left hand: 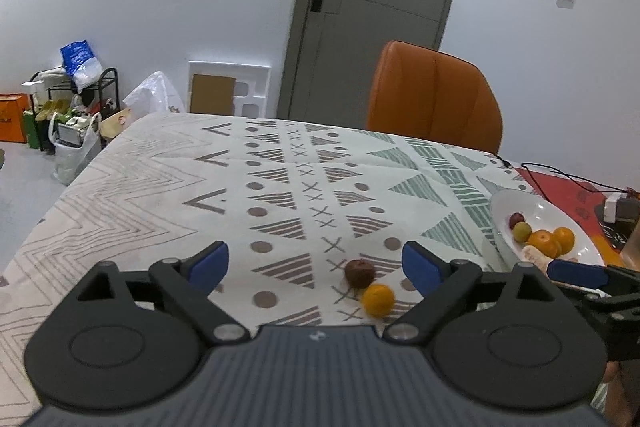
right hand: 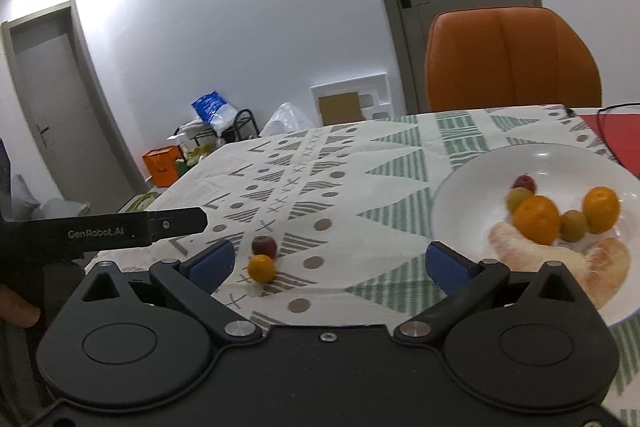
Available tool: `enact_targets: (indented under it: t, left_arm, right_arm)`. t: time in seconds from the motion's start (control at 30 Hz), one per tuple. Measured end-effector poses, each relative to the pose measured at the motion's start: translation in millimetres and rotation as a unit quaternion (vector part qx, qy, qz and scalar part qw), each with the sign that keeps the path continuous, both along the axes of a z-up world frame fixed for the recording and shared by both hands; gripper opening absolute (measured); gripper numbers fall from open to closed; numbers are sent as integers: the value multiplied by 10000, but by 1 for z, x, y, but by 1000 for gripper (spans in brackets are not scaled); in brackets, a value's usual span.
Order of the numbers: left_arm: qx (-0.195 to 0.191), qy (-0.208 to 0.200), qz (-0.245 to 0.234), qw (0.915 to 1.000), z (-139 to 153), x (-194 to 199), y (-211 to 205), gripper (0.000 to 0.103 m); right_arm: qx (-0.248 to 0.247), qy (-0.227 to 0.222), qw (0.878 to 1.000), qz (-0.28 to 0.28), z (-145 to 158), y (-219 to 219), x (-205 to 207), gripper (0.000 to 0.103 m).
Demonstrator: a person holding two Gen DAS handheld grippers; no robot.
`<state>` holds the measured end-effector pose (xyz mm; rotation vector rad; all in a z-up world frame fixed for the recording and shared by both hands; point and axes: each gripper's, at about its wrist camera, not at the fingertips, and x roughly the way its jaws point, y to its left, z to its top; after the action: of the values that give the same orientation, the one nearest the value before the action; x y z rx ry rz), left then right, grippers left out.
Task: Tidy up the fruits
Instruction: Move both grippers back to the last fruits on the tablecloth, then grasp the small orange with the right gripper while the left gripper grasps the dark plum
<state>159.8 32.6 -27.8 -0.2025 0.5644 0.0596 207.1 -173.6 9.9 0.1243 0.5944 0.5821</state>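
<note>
A small orange (left hand: 378, 299) and a dark red-brown fruit (left hand: 360, 273) lie touching on the patterned tablecloth. My left gripper (left hand: 316, 267) is open around them, with both fruits nearer its right pad and neither touched. In the right wrist view the same orange (right hand: 261, 268) and red fruit (right hand: 264, 246) sit just right of the left pad of my right gripper (right hand: 330, 265), which is open and empty. A white plate (right hand: 460, 195) at the right holds two oranges (right hand: 536, 219), small green and red fruits and pale pomelo segments (right hand: 600, 263).
An orange chair (left hand: 434, 95) stands at the table's far edge, in front of a grey door. A black cable (left hand: 560, 175) runs over a red mat beyond the plate (left hand: 520, 197). The left gripper's black finger (right hand: 176, 223) reaches in from the left. Bags and a rack stand on the floor at the left.
</note>
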Motion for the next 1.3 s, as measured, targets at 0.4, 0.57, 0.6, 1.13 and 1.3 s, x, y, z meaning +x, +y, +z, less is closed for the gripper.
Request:
enact_targets:
  t: [0.4,0.57,0.6,1.13,1.3]
  left_arm:
    - [-286,55,114,9995,-7,-7,29,93]
    - [-255,45,74,9996,-9,-7,34,92]
    - [-269,65,57,9996,-10,-7,35,91]
    - [-463,292,-26,9985,-22,0,42,60]
    - [-440,313,-4,9985,-22,4,41,60]
  right_arm:
    - [-215,169,9990,348,-9,37,5,83]
    - [-263,304,9981,462,-16,49,9,75]
    - [-269,315,9980,485,-17,51,9,73]
    - [-412,588,9946,747,-32,86,31,46]
    - [-429,706,9935,784,-39,89,36,22]
